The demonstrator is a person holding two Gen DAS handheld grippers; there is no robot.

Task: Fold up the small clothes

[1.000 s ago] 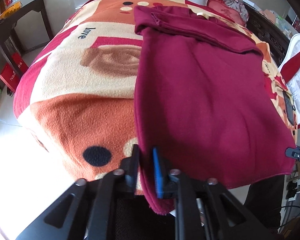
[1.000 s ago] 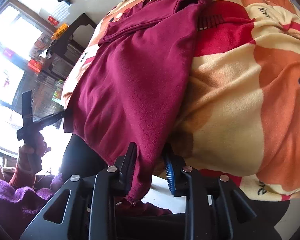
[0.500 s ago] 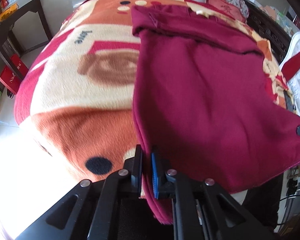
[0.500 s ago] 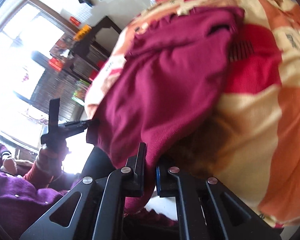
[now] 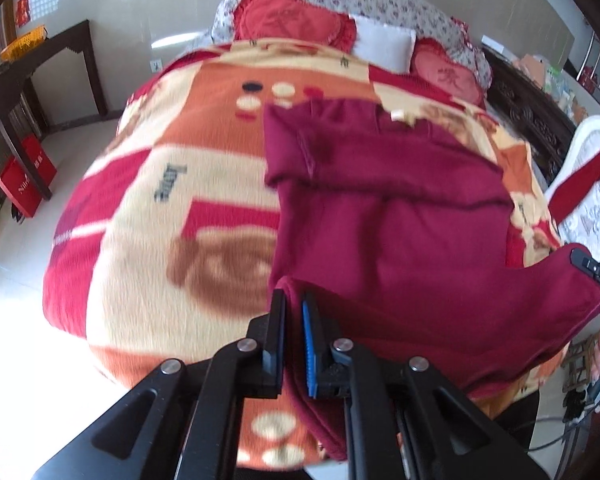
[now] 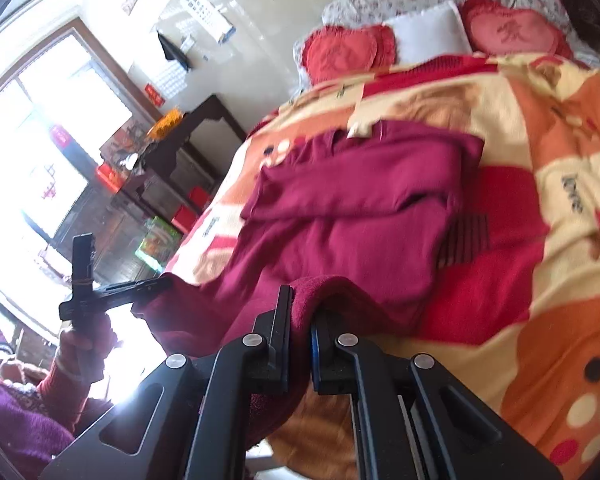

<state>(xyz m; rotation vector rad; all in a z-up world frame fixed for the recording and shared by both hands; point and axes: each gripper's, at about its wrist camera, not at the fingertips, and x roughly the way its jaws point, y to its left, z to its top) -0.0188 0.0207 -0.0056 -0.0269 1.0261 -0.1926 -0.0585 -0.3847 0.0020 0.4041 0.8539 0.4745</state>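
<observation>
A dark red garment (image 5: pixel 388 216) lies spread on a bed's patterned fleece blanket (image 5: pixel 172 184), its far part folded over with the sleeves tucked across. My left gripper (image 5: pixel 294 300) is shut on the garment's near hem at its left corner and holds it raised off the blanket. My right gripper (image 6: pixel 302 300) is shut on the hem's other corner, with cloth bunched over the jaws. In the right wrist view the garment (image 6: pixel 352 216) stretches from my jaws to the left gripper (image 6: pixel 156 286), which a hand (image 6: pixel 84 344) holds at the left. The right gripper (image 5: pixel 592 270) shows at the left wrist view's right edge.
Red heart cushions (image 5: pixel 292 20) and a white pillow (image 5: pixel 384 44) lie at the bed's head. A dark wooden table (image 5: pixel 40 64) stands left of the bed with red boxes (image 5: pixel 24 176) on the floor. A white chair (image 5: pixel 588 184) draped in red stands on the right.
Both grippers closed on the hem's corners and rose, lifting the garment's near edge off the blanket and carrying it toward the bed's head.
</observation>
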